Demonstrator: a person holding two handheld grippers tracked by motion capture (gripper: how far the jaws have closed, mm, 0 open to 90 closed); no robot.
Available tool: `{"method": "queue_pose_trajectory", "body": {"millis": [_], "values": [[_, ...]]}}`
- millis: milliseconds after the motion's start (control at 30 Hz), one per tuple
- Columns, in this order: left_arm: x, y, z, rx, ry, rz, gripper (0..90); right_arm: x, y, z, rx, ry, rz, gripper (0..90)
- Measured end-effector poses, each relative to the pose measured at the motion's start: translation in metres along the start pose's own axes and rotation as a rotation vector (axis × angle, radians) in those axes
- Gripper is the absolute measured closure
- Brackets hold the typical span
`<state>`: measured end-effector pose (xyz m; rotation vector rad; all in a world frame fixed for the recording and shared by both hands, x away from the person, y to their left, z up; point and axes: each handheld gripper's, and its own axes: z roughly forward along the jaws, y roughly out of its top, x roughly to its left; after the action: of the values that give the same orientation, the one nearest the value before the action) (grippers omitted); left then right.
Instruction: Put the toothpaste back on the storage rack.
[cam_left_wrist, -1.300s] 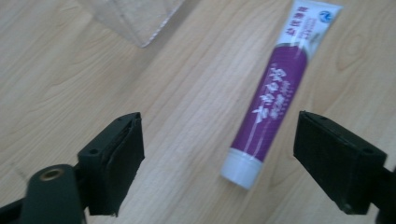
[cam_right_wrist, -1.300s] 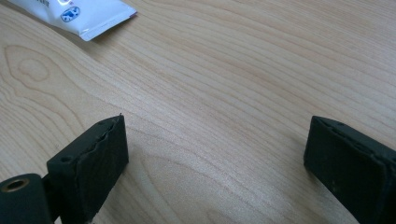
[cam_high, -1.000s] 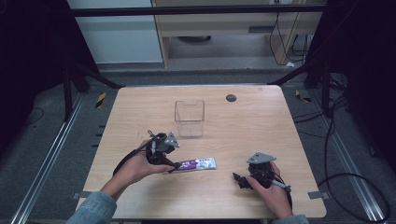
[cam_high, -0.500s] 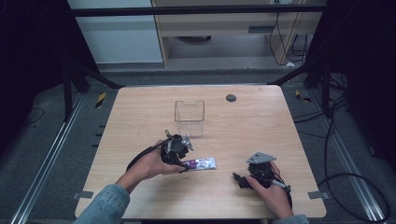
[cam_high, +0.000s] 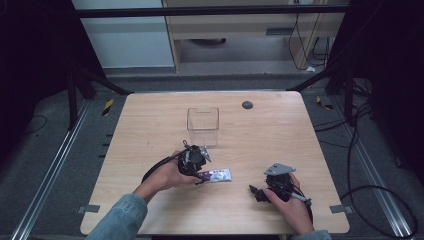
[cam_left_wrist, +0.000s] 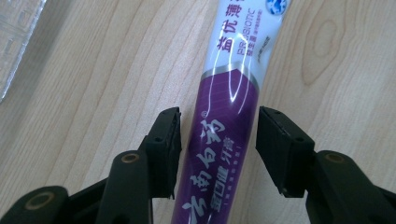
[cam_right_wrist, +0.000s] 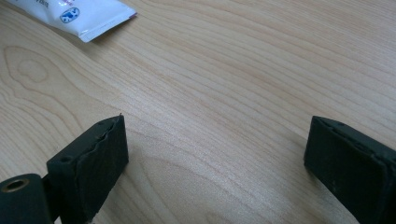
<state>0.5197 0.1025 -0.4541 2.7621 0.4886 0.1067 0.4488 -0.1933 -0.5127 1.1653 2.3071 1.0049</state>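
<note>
A purple and white toothpaste tube (cam_high: 217, 175) lies flat on the wooden table (cam_high: 150, 130), near the middle front. My left gripper (cam_high: 198, 169) is at its purple left end. In the left gripper view the tube (cam_left_wrist: 243, 51) runs up between the two black jaws, and my left gripper (cam_left_wrist: 218, 149) is open, straddling it with a narrow gap on each side. My right gripper (cam_high: 256, 192) rests low on the table to the right of the tube, open, with bare wood between its jaws (cam_right_wrist: 215, 154). The tube's white crimped end (cam_right_wrist: 79, 16) shows at the top left of the right gripper view.
A clear plastic box (cam_high: 203, 126) stands upright just behind the left gripper. A small dark round disc (cam_high: 247, 105) lies near the table's far edge. Metal rails and cables run along the floor on both sides.
My left gripper has moved right and forward along the table to the tube's purple end and now straddles it. The right gripper and the tube have stayed put.
</note>
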Motion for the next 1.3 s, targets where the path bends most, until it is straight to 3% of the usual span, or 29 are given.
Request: {"method": "queue_pose_trajectory", "body": {"millis": [267, 600, 1300], "values": [[0.001, -0.002, 0.004, 0.01, -0.008, 0.013, 51.4, 0.0, 0.0, 0.0, 0.0, 0.0, 0.0, 6.5], [0.001, -0.004, 0.008, -0.005, -0.025, -0.001, 51.8, 0.0, 0.0, 0.0, 0.0, 0.0, 0.001, 6.4], [0.0, 0.0, 0.012, -0.001, -0.018, 0.013, 51.2, 0.0, 0.0, 0.0, 0.0, 0.0, 0.0, 6.5]]}}
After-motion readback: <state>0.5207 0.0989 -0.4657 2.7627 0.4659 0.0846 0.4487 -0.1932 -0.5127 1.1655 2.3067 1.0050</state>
